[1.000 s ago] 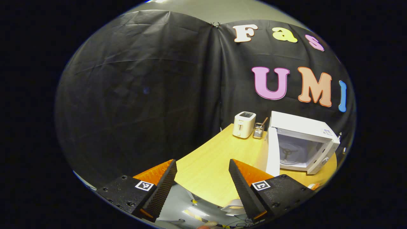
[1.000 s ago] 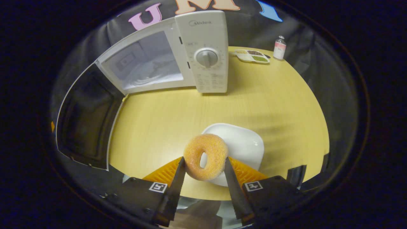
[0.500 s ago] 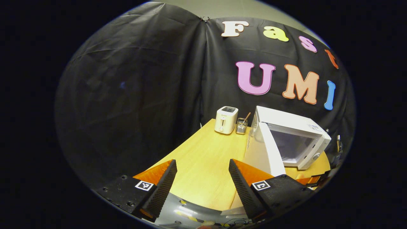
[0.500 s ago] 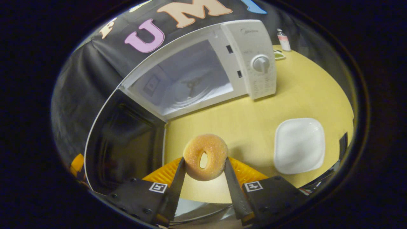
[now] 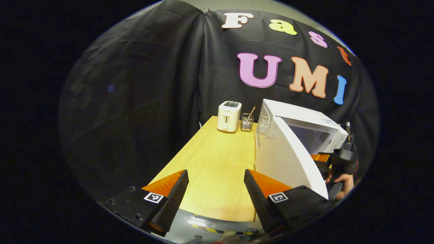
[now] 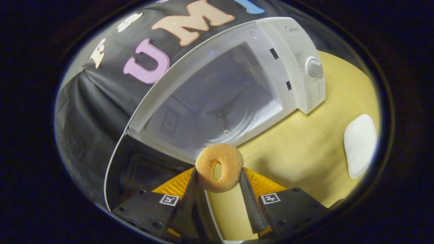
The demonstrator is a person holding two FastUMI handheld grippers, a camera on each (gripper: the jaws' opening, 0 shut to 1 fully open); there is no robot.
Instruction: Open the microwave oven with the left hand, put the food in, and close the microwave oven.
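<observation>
In the right gripper view we see our right tongs (image 6: 217, 176) closed on a sugared doughnut (image 6: 219, 167), both fingers pressing its sides so that it stands on edge with its hole facing us. It hangs just in front of the microwave oven (image 6: 271, 61), whose door (image 6: 135, 169) is swung wide open to the left, and the bare white cavity (image 6: 217, 105) lies straight ahead of the doughnut. A white plate (image 6: 360, 144) sits on the yellow table (image 6: 305, 149) off to the right, well apart from the doughnut. In the left gripper view our left tongs (image 5: 216, 191) are spread open and hold nothing, hovering over the near edge of the table (image 5: 217, 169). From there we see the open door (image 5: 288, 159) edge-on, a toaster (image 5: 229, 116) and a small wire holder (image 5: 247, 122) near the back wall, and beyond the door a hand (image 5: 340, 183) holding the other tongs.
</observation>
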